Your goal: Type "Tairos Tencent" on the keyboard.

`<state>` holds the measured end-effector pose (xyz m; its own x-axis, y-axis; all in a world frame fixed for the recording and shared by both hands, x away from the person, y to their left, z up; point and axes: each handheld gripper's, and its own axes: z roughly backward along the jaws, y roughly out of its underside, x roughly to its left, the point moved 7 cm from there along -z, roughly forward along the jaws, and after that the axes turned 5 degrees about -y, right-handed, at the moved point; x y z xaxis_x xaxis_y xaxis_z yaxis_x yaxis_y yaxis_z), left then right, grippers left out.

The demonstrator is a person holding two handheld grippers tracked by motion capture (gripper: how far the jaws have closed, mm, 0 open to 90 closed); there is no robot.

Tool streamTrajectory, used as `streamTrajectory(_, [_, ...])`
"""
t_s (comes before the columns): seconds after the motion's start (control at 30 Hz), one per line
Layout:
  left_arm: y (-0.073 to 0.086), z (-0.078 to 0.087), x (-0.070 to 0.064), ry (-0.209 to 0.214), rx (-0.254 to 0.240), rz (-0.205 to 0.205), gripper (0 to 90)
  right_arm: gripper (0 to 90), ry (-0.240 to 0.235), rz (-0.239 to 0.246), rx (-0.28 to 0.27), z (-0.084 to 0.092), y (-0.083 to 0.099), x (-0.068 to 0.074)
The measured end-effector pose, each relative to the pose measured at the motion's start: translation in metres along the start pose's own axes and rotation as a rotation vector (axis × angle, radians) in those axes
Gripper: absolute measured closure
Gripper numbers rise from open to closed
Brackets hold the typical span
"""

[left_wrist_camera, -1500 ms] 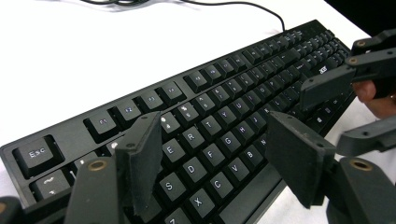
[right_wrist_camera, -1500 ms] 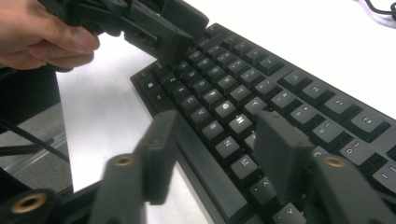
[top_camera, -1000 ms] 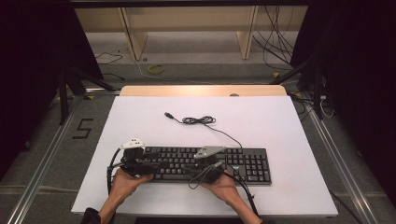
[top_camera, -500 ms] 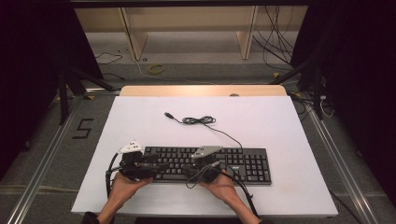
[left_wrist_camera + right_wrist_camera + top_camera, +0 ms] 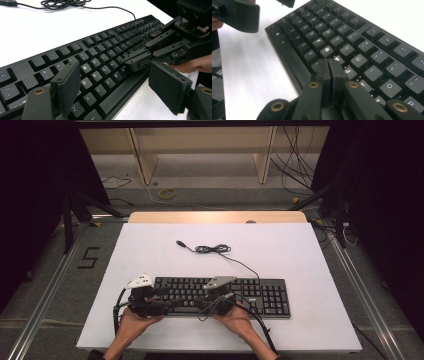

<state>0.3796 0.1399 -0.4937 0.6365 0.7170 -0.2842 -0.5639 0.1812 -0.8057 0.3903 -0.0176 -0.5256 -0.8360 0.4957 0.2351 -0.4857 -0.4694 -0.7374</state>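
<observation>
Keyboard under both tongs

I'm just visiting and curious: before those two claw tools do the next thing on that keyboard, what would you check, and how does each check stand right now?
1. Right gripper shut, tips together for pressing a key: ok.
2. Its tips over the keyboard near the H key: ok; touching a key: cannot tell.
3. Left gripper jaws have just been opening, nothing between them: ok.
4. Grippers apart from each other: ok, though close.
5. Cable lies clear behind the keyboard: ok.
</observation>
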Motion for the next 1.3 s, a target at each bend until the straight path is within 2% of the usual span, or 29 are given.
streamTrajectory(0.33, [0.002, 0.001, 0.000, 0.000, 0.003, -0.004, 24.9, 90.0, -0.002, -0.001, 0.012, -0.003, 0.002, 0.000])
streamTrajectory(0.37, [0.002, 0.001, 0.000, -0.001, 0.002, -0.003, 25.0, 90.0, -0.001, -0.003, 0.026, -0.004, 0.004, 0.000])
streamTrajectory(0.7, [0.002, 0.001, 0.002, -0.010, 0.003, -0.002, 25.4, 90.0, -0.002, -0.003, 0.026, -0.005, 0.004, 0.000])
streamTrajectory(0.83, [0.002, 0.000, 0.003, -0.011, 0.005, -0.003, 25.5, 88.0, -0.022, -0.033, -0.001, 0.000, 0.001, -0.002])
streamTrajectory(0.93, [0.002, 0.000, 0.004, -0.013, 0.004, -0.006, 25.7, 86.8, -0.016, -0.033, -0.033, 0.008, -0.003, -0.004])
streamTrajectory(1.3, [0.001, 0.000, 0.005, -0.015, 0.001, -0.003, 26.2, 83.4, -0.014, -0.050, -0.053, 0.017, -0.002, -0.009])
